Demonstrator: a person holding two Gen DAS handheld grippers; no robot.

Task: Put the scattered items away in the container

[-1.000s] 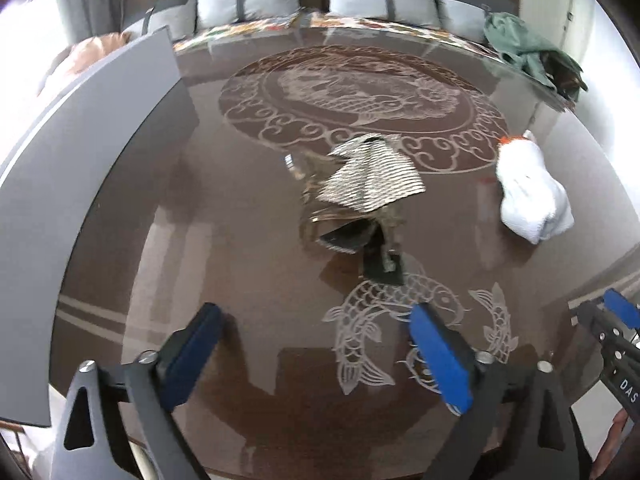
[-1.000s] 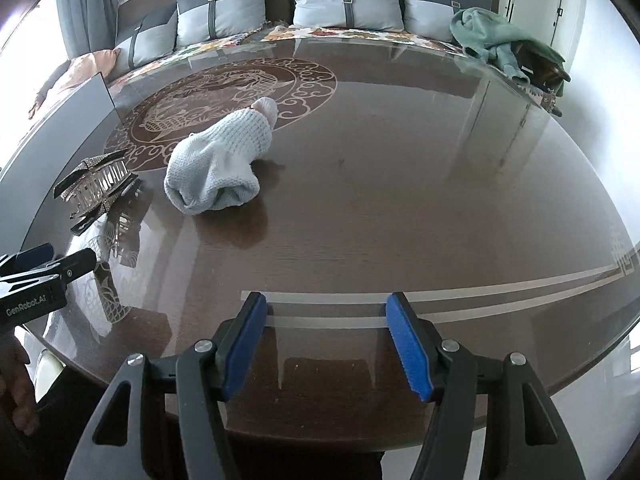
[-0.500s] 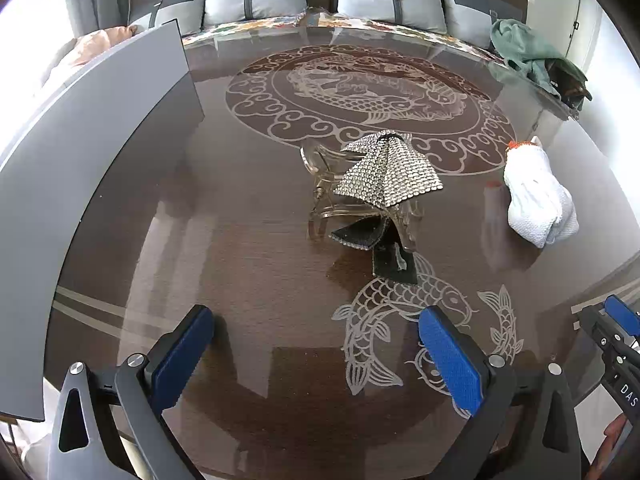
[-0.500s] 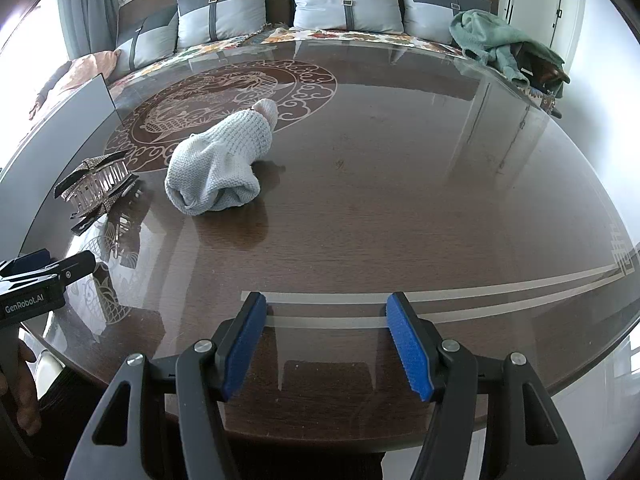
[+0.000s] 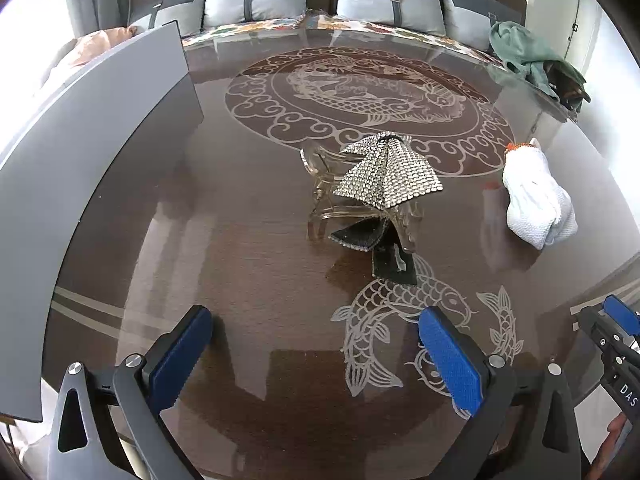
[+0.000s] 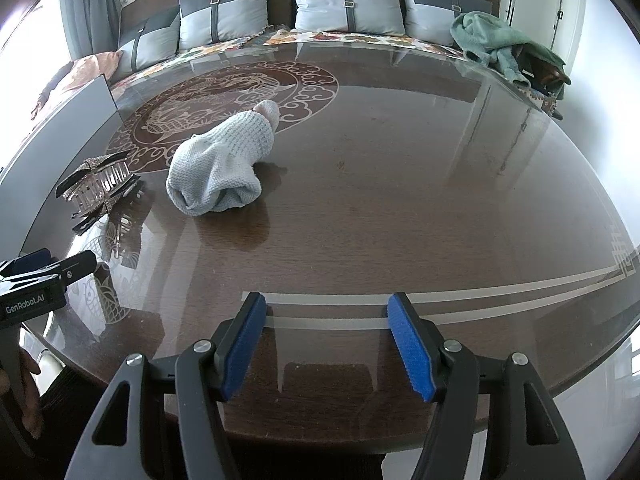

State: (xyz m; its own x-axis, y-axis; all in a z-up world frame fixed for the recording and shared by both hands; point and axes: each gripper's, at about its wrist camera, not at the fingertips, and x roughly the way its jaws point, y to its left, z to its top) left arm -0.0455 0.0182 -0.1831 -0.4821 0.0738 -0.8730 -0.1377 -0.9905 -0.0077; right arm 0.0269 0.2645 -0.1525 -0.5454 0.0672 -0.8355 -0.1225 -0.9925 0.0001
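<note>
Left gripper [image 5: 316,344]: we saw its blue pads spread wide over the desk [image 5: 248,240], nothing between them, just short of the fish inlay [image 5: 384,316].
Right gripper [image 6: 328,340]: we found its jaws opening, already wide apart, with only bare desk and a pale double stripe [image 6: 500,292] between them.
Hair claw [image 5: 376,184]: we noted a rhinestone-covered clip with clear teeth resting on the desk just beyond the fish inlay, straight ahead of the left gripper and apart from it.
White knitted item [image 6: 224,168]: it lay on its side on the desk, right of the hair claw and well ahead of the right gripper, at the edge of the round dragon medallion [image 5: 360,92].
Container [image 5: 92,152]: we saw a grey wall curving along the left of the desk, well left of the hair claw; we could not see inside.
Beyond the desk: grey cushions [image 6: 344,8] and a green cloth [image 6: 492,44].
</note>
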